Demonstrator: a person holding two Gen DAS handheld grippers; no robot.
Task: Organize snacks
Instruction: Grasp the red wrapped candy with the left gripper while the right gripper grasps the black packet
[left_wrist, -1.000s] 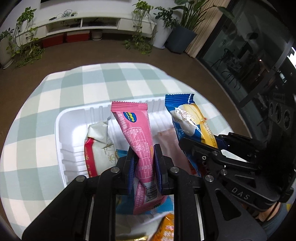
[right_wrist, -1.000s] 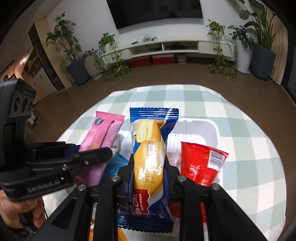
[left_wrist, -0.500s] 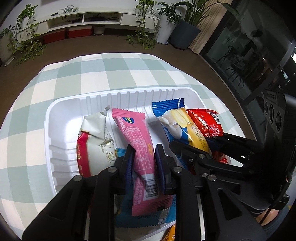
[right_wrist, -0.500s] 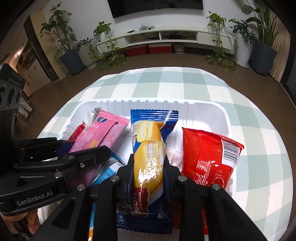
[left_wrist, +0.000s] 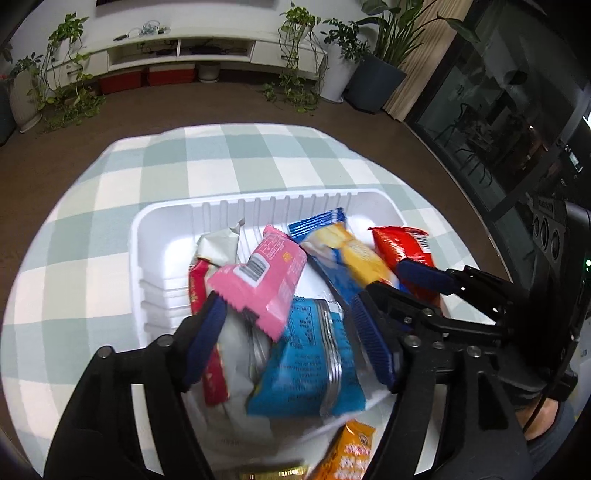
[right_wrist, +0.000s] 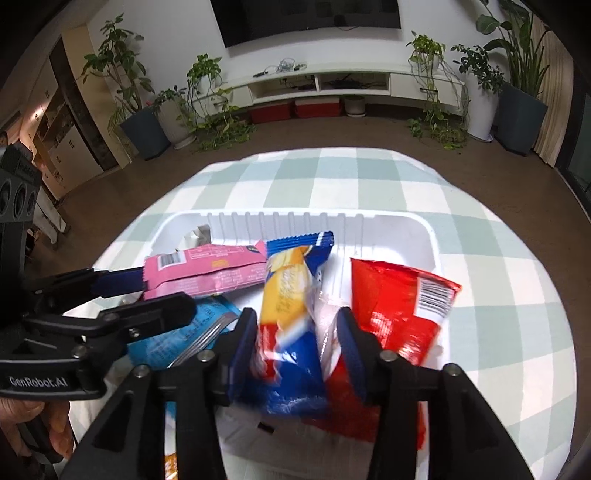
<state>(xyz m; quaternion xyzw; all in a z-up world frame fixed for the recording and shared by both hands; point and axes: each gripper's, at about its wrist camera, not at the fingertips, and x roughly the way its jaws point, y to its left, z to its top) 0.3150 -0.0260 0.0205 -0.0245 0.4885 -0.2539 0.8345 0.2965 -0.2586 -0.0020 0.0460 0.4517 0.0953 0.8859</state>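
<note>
Left gripper (left_wrist: 291, 325) spread | right gripper (right_wrist: 295, 343) spread | pink packet (left_wrist: 264, 273), yellow-blue packet (right_wrist: 286, 295) in white tray (right_wrist: 406, 229): light, crinkly, slippery; pinch mid-body.

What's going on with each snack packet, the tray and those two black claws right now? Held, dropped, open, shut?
left gripper: open, holding nothing
right gripper: open, straddling the blue-and-yellow packet
pink packet: released, lying tilted on other packets
blue-and-yellow packet: released, lying in the tray, blurred
red packet: lying in the tray, sealed
light blue packet: lying flat under the pink one
white tray: on the checked tablecloth, holding snacks
</note>
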